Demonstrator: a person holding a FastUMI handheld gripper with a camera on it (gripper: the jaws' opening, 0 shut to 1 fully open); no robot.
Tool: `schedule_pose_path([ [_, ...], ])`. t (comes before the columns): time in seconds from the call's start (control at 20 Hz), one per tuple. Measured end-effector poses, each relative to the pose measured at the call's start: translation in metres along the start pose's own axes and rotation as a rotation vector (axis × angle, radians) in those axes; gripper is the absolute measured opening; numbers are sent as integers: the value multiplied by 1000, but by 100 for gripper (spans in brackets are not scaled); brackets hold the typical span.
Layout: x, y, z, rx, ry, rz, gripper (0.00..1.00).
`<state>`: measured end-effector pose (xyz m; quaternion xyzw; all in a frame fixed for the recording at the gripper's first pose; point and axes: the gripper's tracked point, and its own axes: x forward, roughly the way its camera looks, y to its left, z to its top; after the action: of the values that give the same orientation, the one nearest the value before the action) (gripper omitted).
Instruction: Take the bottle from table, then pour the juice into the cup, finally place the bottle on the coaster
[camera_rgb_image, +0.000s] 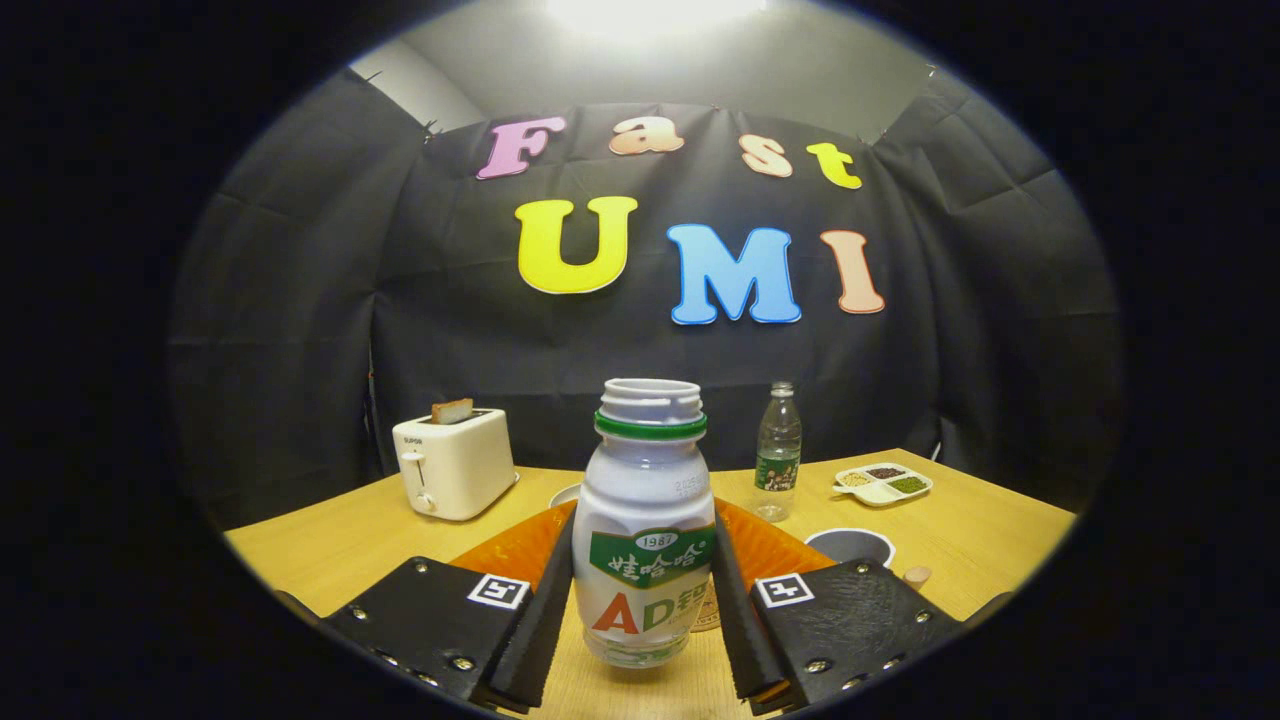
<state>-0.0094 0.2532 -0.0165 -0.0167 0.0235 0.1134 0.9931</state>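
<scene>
A white juice bottle (645, 520) with a green neck ring and an open top stands upright between my fingers. My gripper (644, 525) is shut on the bottle, one finger pressing on each side of its label. I cannot tell whether its base rests on the wooden table (330, 555) or hangs just above it. A dark cup with a white rim (851, 546) sits just beyond the right finger. A small round brown piece, possibly the coaster (706, 612), peeks out between the bottle and the right finger, mostly hidden.
An orange mat (515, 550) lies under and behind the bottle. Farther back are a white toaster (455, 462) holding a slice of toast, a clear water bottle (778, 452), a divided white dish of grains (884, 484) and a white rim (565, 494). A small cork-like piece (915, 576) lies by the cup.
</scene>
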Motion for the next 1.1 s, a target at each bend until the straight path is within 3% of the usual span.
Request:
schedule_pose_path([
  [0.2, 5, -12, 3, 40, 12, -22, 67],
  [1.1, 22, -51, -31, 672, 79, -21, 66],
])
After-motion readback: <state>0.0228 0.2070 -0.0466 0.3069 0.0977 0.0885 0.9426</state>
